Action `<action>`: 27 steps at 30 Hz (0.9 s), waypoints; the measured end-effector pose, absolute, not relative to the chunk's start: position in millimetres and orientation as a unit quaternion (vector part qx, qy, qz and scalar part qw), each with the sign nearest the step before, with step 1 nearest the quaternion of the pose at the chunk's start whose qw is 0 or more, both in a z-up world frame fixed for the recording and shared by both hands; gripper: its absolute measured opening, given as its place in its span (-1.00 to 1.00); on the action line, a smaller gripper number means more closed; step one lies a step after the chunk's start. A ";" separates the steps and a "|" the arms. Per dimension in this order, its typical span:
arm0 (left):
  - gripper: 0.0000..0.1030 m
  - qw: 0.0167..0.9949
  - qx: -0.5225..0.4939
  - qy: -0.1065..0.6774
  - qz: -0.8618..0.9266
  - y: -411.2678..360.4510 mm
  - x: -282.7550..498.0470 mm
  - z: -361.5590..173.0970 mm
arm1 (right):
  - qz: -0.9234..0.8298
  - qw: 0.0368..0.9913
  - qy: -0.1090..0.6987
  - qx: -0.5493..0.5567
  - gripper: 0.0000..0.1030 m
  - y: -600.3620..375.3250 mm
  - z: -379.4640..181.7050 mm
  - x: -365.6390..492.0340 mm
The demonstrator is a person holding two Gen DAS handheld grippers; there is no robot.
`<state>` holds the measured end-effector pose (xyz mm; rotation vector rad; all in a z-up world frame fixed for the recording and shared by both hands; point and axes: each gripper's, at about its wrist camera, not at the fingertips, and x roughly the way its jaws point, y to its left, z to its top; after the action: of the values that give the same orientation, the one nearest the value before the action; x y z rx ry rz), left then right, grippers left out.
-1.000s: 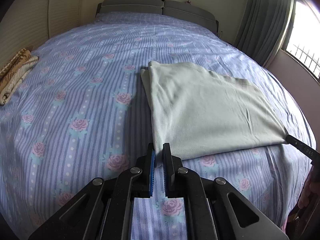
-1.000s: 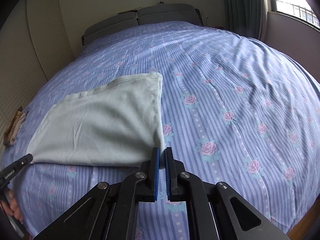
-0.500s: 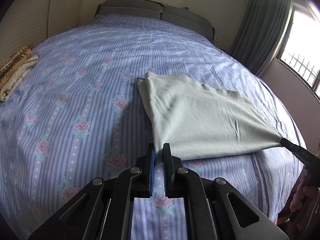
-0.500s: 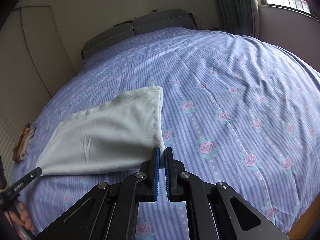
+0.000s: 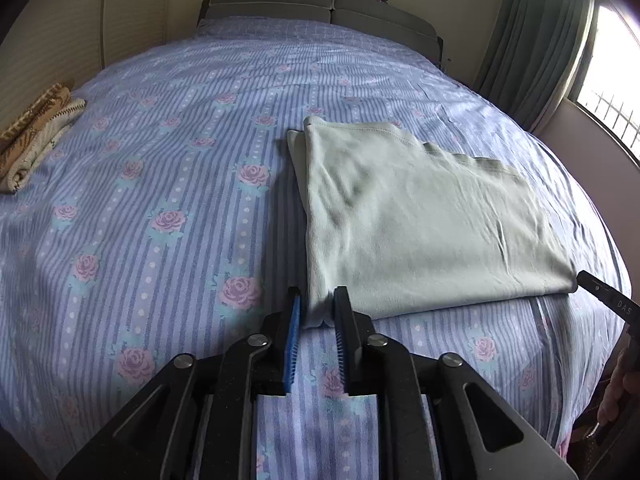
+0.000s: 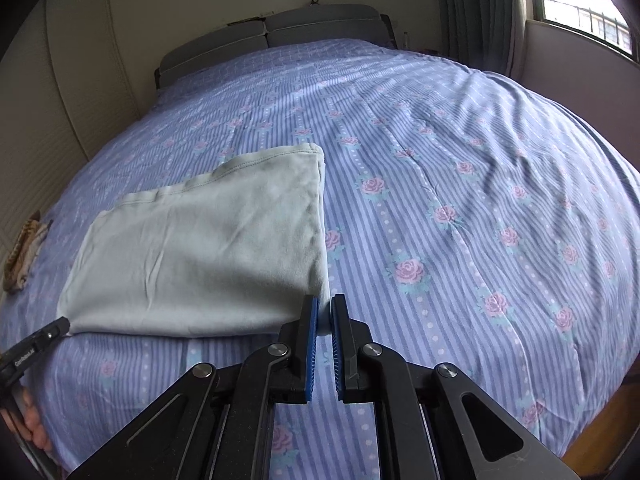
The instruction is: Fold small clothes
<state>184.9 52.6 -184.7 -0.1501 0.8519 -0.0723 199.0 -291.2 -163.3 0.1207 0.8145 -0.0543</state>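
Observation:
A pale green folded garment (image 5: 420, 220) lies flat on the bed; it also shows in the right wrist view (image 6: 208, 256). My left gripper (image 5: 318, 312) stands at its near left corner with the jaws parted, the corner of the cloth lying loose between the blue pads. My right gripper (image 6: 325, 316) is at the near right corner, jaws a narrow gap apart with the cloth corner still between them. The right gripper's tip (image 5: 604, 294) shows at the right in the left wrist view; the left gripper's tip (image 6: 40, 338) shows at the left in the right wrist view.
The bed (image 5: 160, 184) has a blue striped sheet with pink roses. A folded brown patterned cloth (image 5: 32, 136) lies at the bed's left edge. A grey headboard (image 5: 320, 10) is at the far end, with curtains and a window (image 6: 580, 4) on the right.
The garment's near edge has been lowered flat onto the bed. My left gripper's jaws have opened and let go of the corner. My right gripper's jaws have parted slightly.

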 end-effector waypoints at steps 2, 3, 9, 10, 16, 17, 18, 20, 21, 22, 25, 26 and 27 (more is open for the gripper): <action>-0.46 0.914 -0.052 0.402 -0.027 46.5 179.0 -176.6 | -0.041 0.923 0.379 0.050 -0.22 -287.3 -157.5 194.3; -0.44 0.918 -0.043 0.393 -0.023 43.0 176.4 -171.5 | -0.047 0.928 0.368 0.044 -0.08 -284.4 -153.1 192.0; -0.09 0.939 -0.013 0.338 -0.063 6.0 187.4 -147.7 | 0.010 0.938 0.345 0.019 -0.06 -245.6 -141.6 211.3; -0.09 0.939 -0.013 0.336 -0.068 1.3 192.9 -149.2 | 0.017 0.936 0.350 0.017 -0.06 -240.2 -144.7 217.9; -0.08 0.917 -0.049 0.390 -0.065 4.2 223.2 -186.3 | 0.012 0.911 0.409 0.047 -0.06 -239.5 -179.2 244.9; -0.08 0.914 -0.051 0.398 -0.065 5.7 224.1 -192.6 | 0.011 0.907 0.417 0.055 -0.05 -242.3 -185.9 246.1; -0.08 0.914 -0.051 0.397 -0.067 5.6 222.6 -195.5 | 0.014 0.906 0.419 0.061 -0.05 -244.8 -190.5 245.1; -0.08 0.917 -0.041 0.392 -0.063 2.0 218.9 -192.2 | 0.013 0.909 0.414 0.054 -0.05 -242.7 -189.8 241.6; -0.08 0.918 -0.043 0.388 -0.063 0.2 217.2 -187.7 | 0.011 0.910 0.412 0.053 -0.05 -241.8 -186.8 239.4; -0.08 0.920 -0.050 0.382 -0.066 -1.1 214.5 -181.6 | 0.011 0.913 0.404 0.060 -0.05 -242.7 -182.2 235.5; -0.08 0.930 -0.042 0.359 -0.073 -11.8 206.8 -158.8 | 0.006 0.922 0.375 0.095 0.04 -252.6 -164.9 216.8; -0.07 0.932 -0.033 0.352 -0.076 -17.8 204.4 -150.8 | 0.000 0.925 0.366 0.106 0.12 -257.0 -160.0 209.0; -0.06 0.934 -0.026 0.348 -0.079 -23.6 202.9 -144.1 | -0.007 0.926 0.357 0.120 0.32 -262.2 -155.9 200.0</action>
<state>202.9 -23.6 -144.1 -0.0527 0.7109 -0.1624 200.0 -262.2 -155.9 0.2461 0.7313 -0.0148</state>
